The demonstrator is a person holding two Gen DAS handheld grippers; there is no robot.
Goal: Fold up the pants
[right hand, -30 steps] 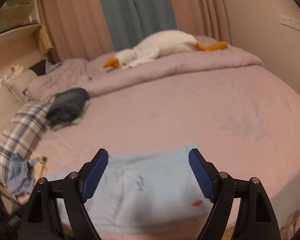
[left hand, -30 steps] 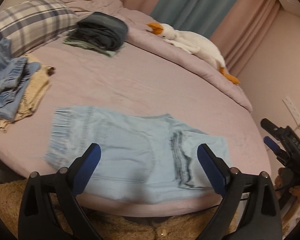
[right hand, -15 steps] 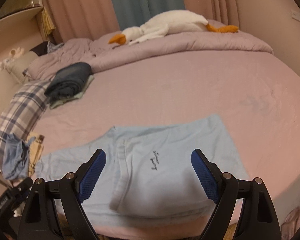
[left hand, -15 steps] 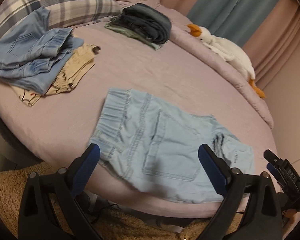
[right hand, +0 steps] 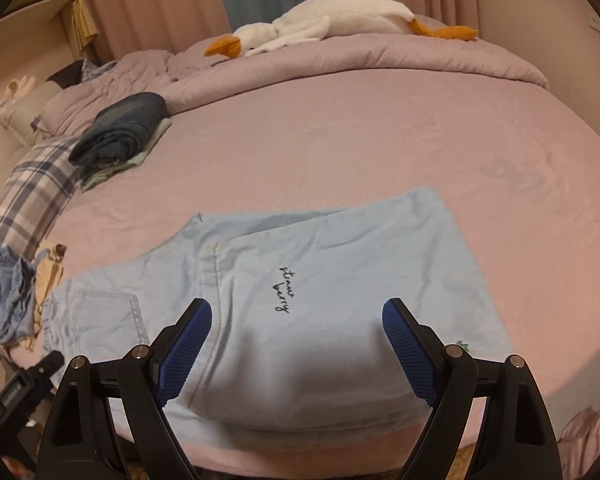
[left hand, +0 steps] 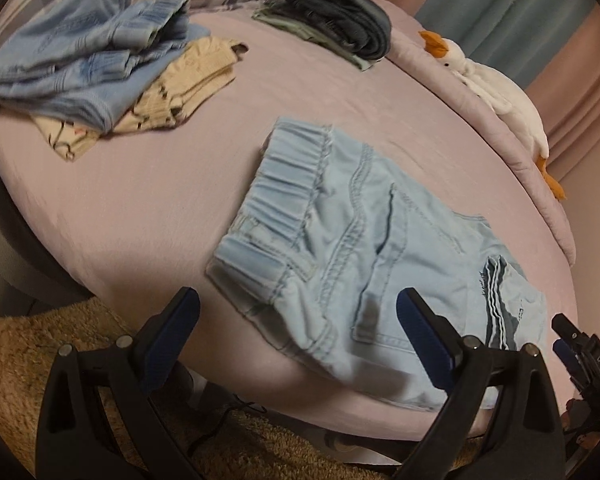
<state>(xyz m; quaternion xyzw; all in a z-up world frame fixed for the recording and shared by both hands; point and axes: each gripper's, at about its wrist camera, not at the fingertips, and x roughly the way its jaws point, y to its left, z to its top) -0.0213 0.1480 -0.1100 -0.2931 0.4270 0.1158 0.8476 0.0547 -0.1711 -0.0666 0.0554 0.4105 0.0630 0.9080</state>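
Light blue denim pants [left hand: 364, 248] lie flat near the front edge of a pink bed [left hand: 140, 200], the elastic waistband to the left and the legs folded over to the right. In the right wrist view the pants [right hand: 320, 288] show black embroidered script. My left gripper [left hand: 300, 340] is open and empty, just above the waistband's near corner. My right gripper [right hand: 296, 344] is open and empty over the folded leg end. The right gripper also shows at the edge of the left wrist view [left hand: 584, 356].
A pile of blue and beige clothes [left hand: 112, 68] lies at the left by a plaid pillow [right hand: 32, 188]. A folded stack of dark pants [left hand: 340, 28] sits further back. A white goose plush [right hand: 332, 20] lies on the rumpled duvet. A brown rug [left hand: 40, 352] lies below the bed edge.
Both grippers have moved closer to the pants and lower. The left view has swung left toward the waistband. The pants have not moved. Both grippers stay open.
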